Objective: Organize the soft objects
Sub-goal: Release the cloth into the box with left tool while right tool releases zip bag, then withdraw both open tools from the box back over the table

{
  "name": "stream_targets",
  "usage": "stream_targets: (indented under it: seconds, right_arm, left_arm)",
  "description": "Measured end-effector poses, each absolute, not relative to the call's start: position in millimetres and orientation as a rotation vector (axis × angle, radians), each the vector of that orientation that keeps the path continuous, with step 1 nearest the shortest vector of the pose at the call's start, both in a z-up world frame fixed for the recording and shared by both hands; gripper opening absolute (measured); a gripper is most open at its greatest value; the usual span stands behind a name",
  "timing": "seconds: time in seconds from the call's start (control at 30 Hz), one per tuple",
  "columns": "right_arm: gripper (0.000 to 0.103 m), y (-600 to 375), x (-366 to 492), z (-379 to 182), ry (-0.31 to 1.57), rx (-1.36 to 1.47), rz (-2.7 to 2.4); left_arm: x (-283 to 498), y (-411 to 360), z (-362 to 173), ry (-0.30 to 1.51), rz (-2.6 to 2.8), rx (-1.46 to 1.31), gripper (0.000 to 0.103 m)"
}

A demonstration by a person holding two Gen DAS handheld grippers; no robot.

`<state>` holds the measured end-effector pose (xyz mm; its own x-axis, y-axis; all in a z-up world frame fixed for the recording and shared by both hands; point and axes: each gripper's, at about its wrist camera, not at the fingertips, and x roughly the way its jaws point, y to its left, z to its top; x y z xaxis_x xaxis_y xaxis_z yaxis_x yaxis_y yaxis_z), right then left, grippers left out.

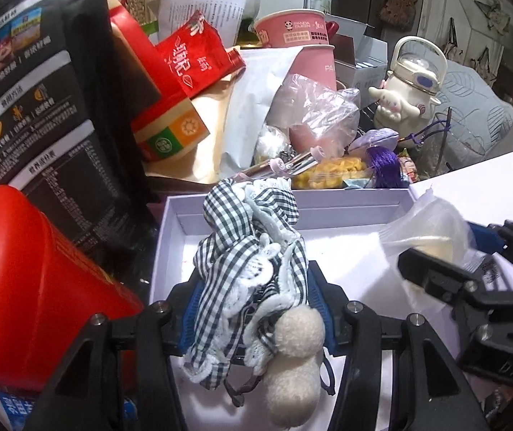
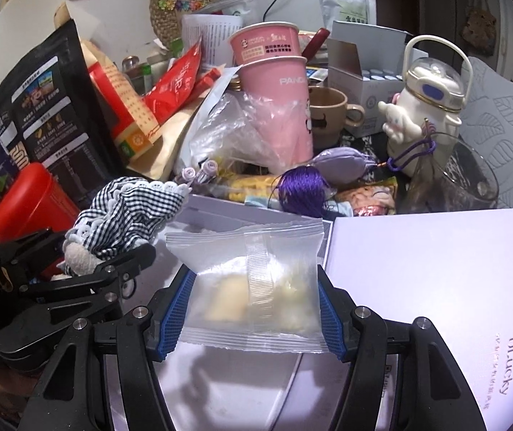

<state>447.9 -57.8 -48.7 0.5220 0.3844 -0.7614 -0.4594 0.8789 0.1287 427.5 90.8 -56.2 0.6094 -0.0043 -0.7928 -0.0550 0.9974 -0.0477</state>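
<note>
My left gripper (image 1: 252,298) is shut on a black-and-white gingham cloth item (image 1: 249,237) with lace trim and cream pom-poms (image 1: 297,355). It holds it over the open white box (image 1: 349,208). The cloth also shows in the right wrist view (image 2: 127,212). My right gripper (image 2: 252,301) is shut on a clear plastic packet (image 2: 252,280) with pale yellow contents, above the box. The packet and right gripper also show at the right of the left wrist view (image 1: 432,237).
The white box lid (image 2: 436,269) lies to the right. Behind the box is clutter: pink paper cups (image 2: 274,86), a red tin (image 1: 22,287), a black pouch (image 1: 30,89), a cream kettle-shaped bottle (image 2: 425,100), a purple tassel (image 2: 303,190), a glass bowl (image 2: 465,179).
</note>
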Motion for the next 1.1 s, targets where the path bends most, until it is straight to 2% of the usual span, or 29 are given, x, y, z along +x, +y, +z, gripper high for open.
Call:
stream_targets:
  seconds: [0.07,0.2,0.33,0.4,1.1]
  right_arm:
    - [0.064,-56,448,-50,0.892,-0.096,0.506]
    - [0.065,-56,448,-53,0.902,-0.106,0.483]
    - [0.072,-62,448,-51,0.896,-0.103,0.452]
    - [0.072,-64,446,-48,0.887,-0.108,0.444]
    - [0.072,-79,380,18,0.697,-0.103,0.412]
  left_arm:
    - [428,90,-57,0.928,0.027,-0.081,0.052]
    - [425,85,-55,0.915,0.069,-0.031,0.062]
    - [421,87,-48,0.889,0.079,-0.032,0.072]
    - [417,86,-42,0.866,0.090,-0.017,0.074]
    - [348,76,29,0.679,0.092,0.014,0.074]
